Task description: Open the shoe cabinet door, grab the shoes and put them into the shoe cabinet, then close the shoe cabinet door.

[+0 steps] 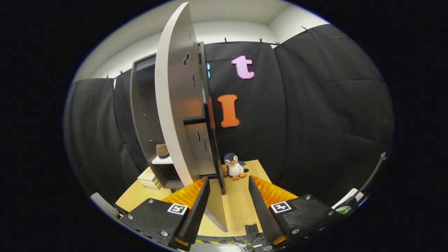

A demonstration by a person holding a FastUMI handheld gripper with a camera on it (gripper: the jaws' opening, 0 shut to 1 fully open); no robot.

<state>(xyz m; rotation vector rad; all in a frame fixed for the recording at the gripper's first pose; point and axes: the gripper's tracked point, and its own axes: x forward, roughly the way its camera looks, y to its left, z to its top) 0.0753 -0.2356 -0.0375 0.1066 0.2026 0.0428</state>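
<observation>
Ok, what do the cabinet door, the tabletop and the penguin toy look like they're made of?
Cabinet door: likely laminated board, smooth matte pale grey, with a thick flat edge. It stands open, its lower edge between the open gripper's fingers. Tabletop: light wood or wood-look laminate, with visible grain lines. Penguin toy: plush fabric, fuzzy and soft-edged, sitting beyond the fingers.

Pale grey cabinet door (173,105), black handle (196,120), orange-and-black gripper (229,196), blue-white penguin toy (233,166), light wood table (241,206)
</observation>
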